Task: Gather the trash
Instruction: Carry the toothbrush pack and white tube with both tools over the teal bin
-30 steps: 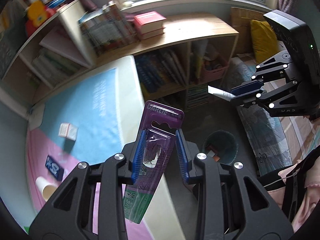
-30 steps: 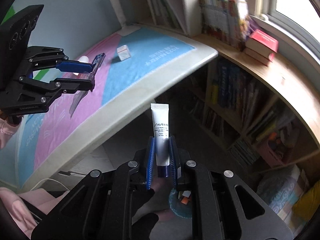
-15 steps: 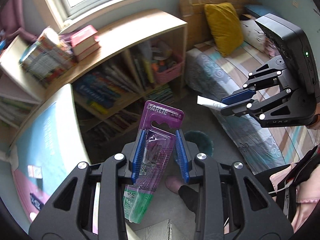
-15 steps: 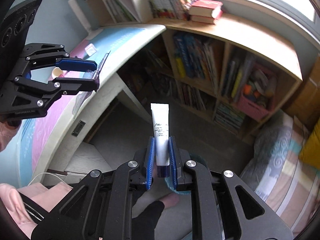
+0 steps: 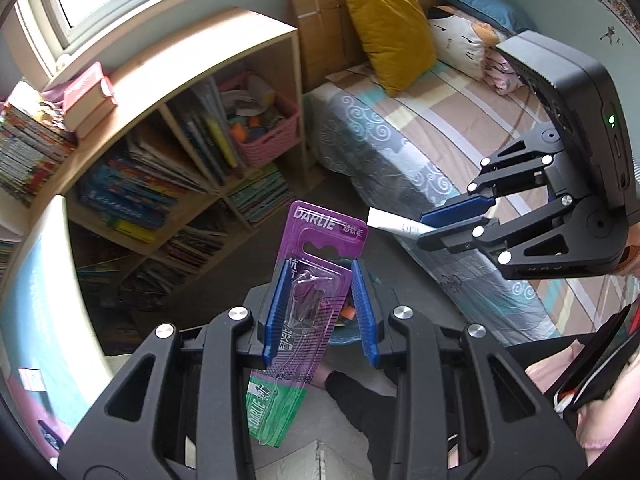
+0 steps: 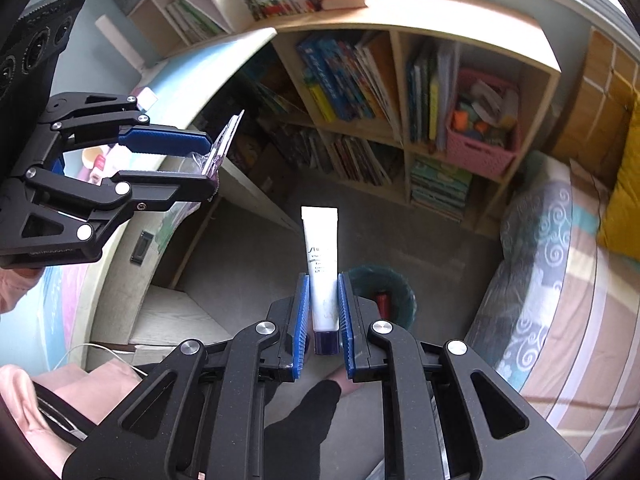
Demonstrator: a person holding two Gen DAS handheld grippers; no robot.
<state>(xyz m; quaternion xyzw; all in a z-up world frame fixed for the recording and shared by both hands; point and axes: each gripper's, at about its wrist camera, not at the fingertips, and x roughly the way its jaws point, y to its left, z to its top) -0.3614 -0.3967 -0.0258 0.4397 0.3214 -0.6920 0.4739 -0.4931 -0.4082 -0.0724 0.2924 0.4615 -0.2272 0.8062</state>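
Grey floor at six o'clock holds a round teal bin. Left gripper jaws hold a light, bendy purple plastic toothbrush pack mid-body. Right gripper jaws squeeze a soft, slippery white cream tube near its cap.

Your left gripper: matt black plastic, ribbed blue pads, gripping glossy clear-plastic toothbrush pack. At 2 o'clock, smooth white tube. Bookshelf pale wood.

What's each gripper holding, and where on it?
Left gripper: purple toothbrush pack, gripped mid-length across its edges. Right gripper: white tube, gripped near its cap end.
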